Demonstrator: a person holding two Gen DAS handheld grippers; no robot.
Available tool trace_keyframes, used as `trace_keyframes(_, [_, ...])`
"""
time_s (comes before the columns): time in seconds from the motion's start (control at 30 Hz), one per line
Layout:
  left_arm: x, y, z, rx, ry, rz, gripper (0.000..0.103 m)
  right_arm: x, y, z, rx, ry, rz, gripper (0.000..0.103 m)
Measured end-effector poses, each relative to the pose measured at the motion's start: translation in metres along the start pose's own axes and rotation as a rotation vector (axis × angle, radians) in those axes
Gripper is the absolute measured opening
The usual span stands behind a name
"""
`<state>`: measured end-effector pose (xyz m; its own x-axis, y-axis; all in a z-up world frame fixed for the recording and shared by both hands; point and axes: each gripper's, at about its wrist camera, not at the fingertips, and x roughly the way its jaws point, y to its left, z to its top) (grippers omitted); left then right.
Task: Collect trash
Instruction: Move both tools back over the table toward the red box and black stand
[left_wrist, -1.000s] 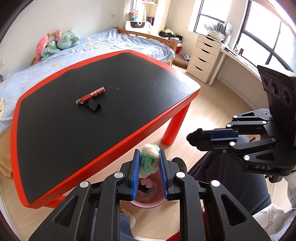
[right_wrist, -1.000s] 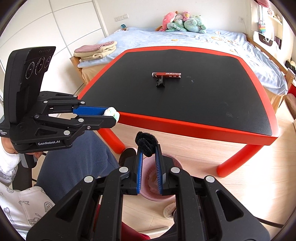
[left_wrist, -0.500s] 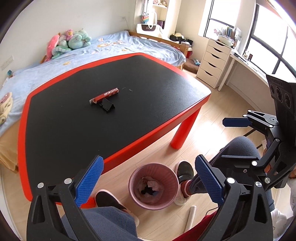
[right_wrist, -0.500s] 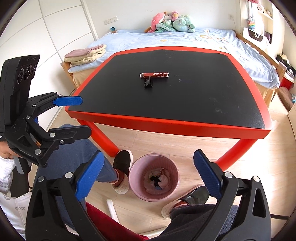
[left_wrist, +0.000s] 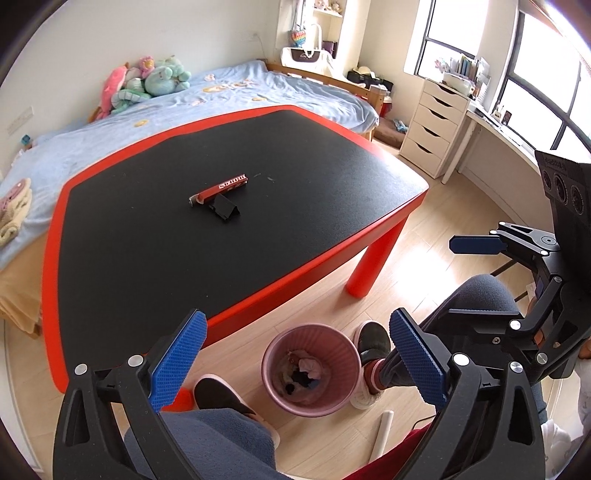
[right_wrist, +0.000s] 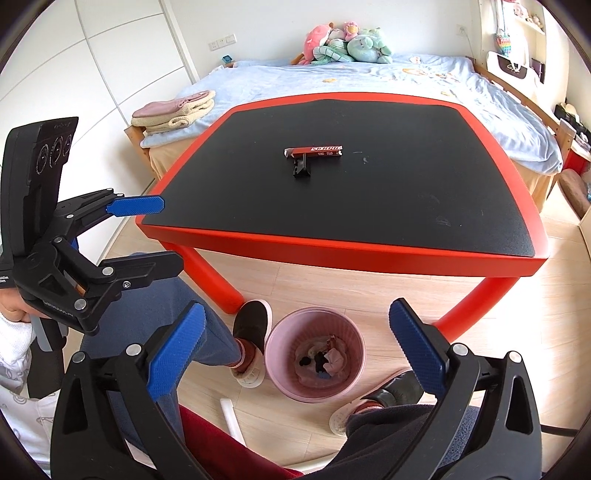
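A pink bin (left_wrist: 311, 369) stands on the floor by the table's near edge, with crumpled trash inside; it also shows in the right wrist view (right_wrist: 314, 362). A red wrapper (left_wrist: 219, 189) and a black clip (left_wrist: 223, 208) lie mid-table; both also show in the right wrist view, wrapper (right_wrist: 314, 150) and clip (right_wrist: 301, 168). My left gripper (left_wrist: 295, 360) is open and empty above the bin. My right gripper (right_wrist: 295, 356) is open and empty above the bin too.
The black table with red rim (left_wrist: 236, 312) has red legs (left_wrist: 369, 269) near the bin. The person's feet (right_wrist: 251, 332) and knees flank the bin. A white tube (right_wrist: 231, 413) lies on the floor. A bed (right_wrist: 369, 77) stands behind, drawers (left_wrist: 432, 129) at right.
Both grippers opened and let go: the green-white wad from the left and the black fuzzy piece from the right are gone from the jaws. Both pulled back slightly.
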<state>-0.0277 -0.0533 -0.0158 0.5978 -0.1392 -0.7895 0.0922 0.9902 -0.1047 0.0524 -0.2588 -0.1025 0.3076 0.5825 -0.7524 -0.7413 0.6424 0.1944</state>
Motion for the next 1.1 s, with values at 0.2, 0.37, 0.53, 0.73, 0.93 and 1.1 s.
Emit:
trace_keyframes(0.2, [0.0,0.004,0.005,-0.007,-0.008,0.002,0.095,-0.002,-0.001,0.009,-0.009,-0.009,-0.002,0.098])
trace_keyframes(0.37, [0.001,0.011,0.013,-0.013,-0.019,-0.001,0.095,-0.001,-0.004,0.022,-0.021,-0.021,-0.004,0.098])
trace_keyframes(0.53, [0.007,0.018,0.021,-0.004,-0.024,-0.001,0.095,0.005,-0.008,0.04,-0.032,-0.026,-0.01,0.098])
trace_keyframes(0.73, [0.018,0.031,0.036,0.006,-0.02,-0.001,0.095,0.016,-0.014,0.066,-0.048,-0.027,-0.016,0.098])
trace_keyframes(0.93, [0.034,0.045,0.05,0.03,-0.007,-0.009,0.095,0.037,-0.023,0.092,-0.065,-0.017,-0.024,0.098])
trace_keyframes(1.1, [0.052,0.055,0.06,0.05,0.009,-0.017,0.095,0.059,-0.031,0.109,-0.081,0.0,-0.027,0.098])
